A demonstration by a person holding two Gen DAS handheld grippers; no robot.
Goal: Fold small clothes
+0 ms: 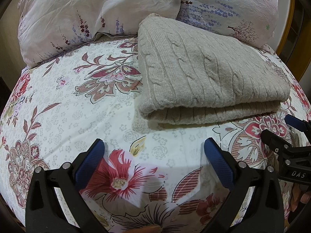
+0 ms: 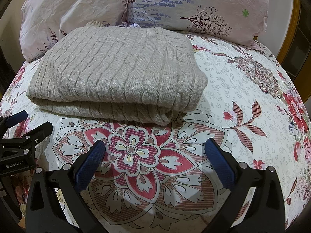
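Bed (image 1: 58, 116) with floral cotton sheet, two pale printed pillows (image 1: 77, 15) at the head edge. Beige cable-knit sweater (image 1: 204, 73), folded into a thick rectangle, lies near the pillows. Bare sheet lies between sweater and foot edge. My left tool (image 1: 153, 149) hangs there, spread wide, empty. My right tool (image 2: 155, 149) beside it, also wide, empty.
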